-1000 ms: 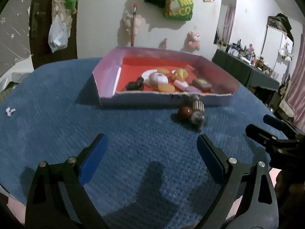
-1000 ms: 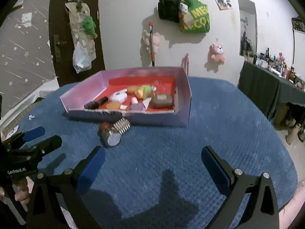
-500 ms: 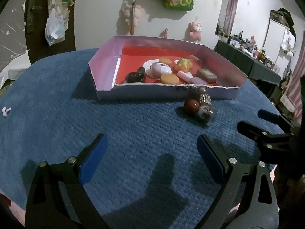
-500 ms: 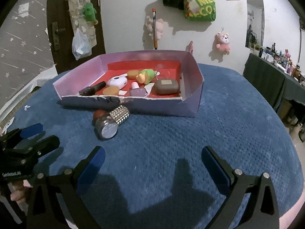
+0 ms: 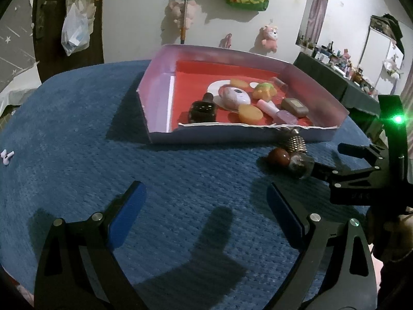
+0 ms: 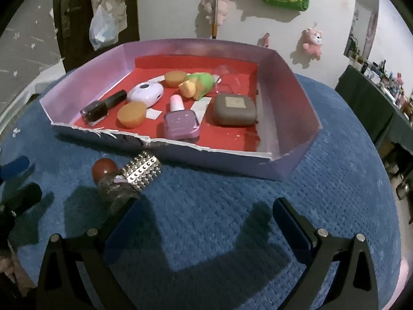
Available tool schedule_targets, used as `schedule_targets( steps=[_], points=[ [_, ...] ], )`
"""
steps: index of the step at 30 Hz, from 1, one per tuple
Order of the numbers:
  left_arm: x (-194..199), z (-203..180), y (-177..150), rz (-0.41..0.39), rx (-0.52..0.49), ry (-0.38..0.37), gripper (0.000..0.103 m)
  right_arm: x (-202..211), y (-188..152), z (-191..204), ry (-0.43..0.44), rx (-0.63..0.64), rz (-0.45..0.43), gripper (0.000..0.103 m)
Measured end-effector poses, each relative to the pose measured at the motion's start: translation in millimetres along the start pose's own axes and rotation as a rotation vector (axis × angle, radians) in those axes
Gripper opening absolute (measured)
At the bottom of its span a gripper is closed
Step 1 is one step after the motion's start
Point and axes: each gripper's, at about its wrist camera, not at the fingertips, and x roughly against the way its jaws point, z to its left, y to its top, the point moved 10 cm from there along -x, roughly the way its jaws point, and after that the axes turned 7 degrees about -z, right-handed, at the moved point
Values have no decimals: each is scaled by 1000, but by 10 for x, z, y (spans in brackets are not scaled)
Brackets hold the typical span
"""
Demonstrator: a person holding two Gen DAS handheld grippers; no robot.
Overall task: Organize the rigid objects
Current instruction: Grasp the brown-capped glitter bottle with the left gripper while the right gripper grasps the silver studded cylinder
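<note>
The right gripper has its jaws spread wide over the blue cloth, with nothing between them; its left finger sits right at the base of the studded jar, whether touching I cannot tell. The left gripper is likewise wide apart and holds nothing, low over the same cloth.

The landmark is the pink tray with the red floor. The studded jar lies on its side just outside the tray's near wall, and a red-brown ball rests against the jar's far left side. In the left wrist view the jar and the ball lie beside the tray's near right corner.

Inside the tray, near its front wall, lie a purple nail polish, a dark nail polish, a grey-brown case and 2 orange discs. Toward the tray's back sit a white oval gadget and a green and yellow toy.
</note>
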Motion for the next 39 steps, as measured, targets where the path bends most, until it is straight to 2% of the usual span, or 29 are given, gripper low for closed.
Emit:
schedule_targets(
  steps=[5, 9, 11, 16, 24, 28, 31, 34, 39],
  points=[
    [2, 95, 21, 4, 22, 1, 96, 11, 89, 225, 50, 32, -16, 103],
    [40, 162, 43, -3, 29, 12, 96, 4, 86, 621, 213, 65, 8, 103],
    [53, 186, 55, -7, 33, 16, 96, 29, 77, 730, 248, 85, 1, 103],
    [13, 92, 78, 8, 29, -4, 96, 83, 63, 664, 257, 63, -7, 103],
    [-202, -346, 144, 37, -5, -53, 96, 224, -56, 75, 192, -51, -22, 103],
    [-398, -467, 111, 73, -10, -13, 96, 224, -91, -177, 165, -116, -14, 103],
    [-493, -431, 1, 119, -10, 12, 95, 251, -108, -272, 161, -131, -16, 103],
    [-448, -321, -37, 109, -23, 31, 97, 271, -115, -298, 156, -127, -19, 103],
    [-229, -83, -55, 99, 17, -21, 97, 230, -56, -152, 204, -129, -18, 103]
  ],
)
